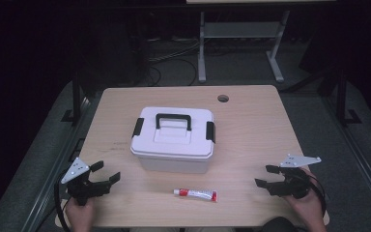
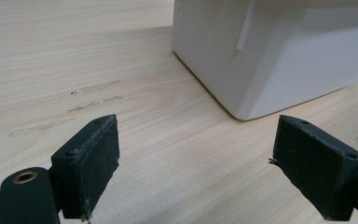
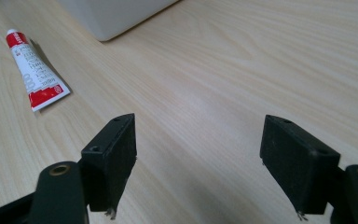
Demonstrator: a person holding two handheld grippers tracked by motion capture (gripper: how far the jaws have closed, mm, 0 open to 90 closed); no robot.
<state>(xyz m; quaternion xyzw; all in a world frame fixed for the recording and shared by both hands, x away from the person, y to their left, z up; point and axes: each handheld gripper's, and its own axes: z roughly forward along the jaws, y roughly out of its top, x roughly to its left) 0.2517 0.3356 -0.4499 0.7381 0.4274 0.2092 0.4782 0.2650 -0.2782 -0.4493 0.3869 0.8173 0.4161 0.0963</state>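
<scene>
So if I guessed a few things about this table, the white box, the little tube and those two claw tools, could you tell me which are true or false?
1. The white box has its lid on. True.
2. The tube lies on top of the box. False: it lies on the table, in front of the box.
3. Both the left gripper and right gripper are open and hold nothing. True.
4. The box's handle is white. False: it is black.

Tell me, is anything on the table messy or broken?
Nothing looks broken or spilled. The white box sits shut and upright, the tube lies flat in front of it, and a few faint scuff marks show on the table. Both tongs are open and empty.
</scene>
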